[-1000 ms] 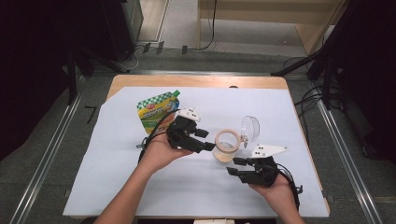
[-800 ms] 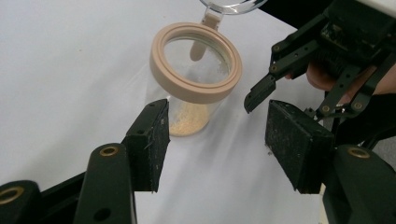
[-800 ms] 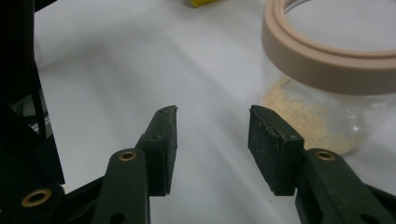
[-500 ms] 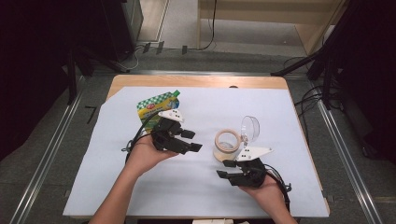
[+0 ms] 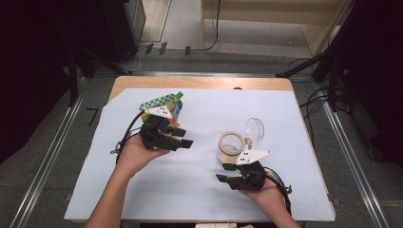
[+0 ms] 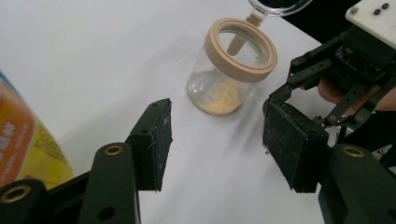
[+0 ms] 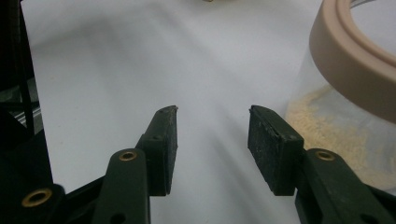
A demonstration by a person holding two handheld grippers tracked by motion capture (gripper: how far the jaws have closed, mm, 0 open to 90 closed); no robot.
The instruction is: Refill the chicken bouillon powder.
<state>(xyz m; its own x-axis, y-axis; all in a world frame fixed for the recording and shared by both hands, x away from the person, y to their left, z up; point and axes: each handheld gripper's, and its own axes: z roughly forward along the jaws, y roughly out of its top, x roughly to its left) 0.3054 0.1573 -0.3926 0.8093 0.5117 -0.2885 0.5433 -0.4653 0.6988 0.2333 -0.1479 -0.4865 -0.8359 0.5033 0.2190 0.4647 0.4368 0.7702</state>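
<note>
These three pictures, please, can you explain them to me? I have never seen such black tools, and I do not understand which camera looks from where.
A person sits at a table covered with a white sheet and holds a hand tool in each hand: the left gripper and the right gripper. Each has two black jaws that open and close.

The high view looks down from above the person. The other two pictures come from small cameras riding on each gripper, looking along its own jaws.

On the sheet stands an open jar with a beige rim, a little yellowish powder inside and its clear lid flipped back. A colourful pouch lies behind the left gripper.

Both grippers are open and hold nothing; the jar stands beside the right one.
</note>
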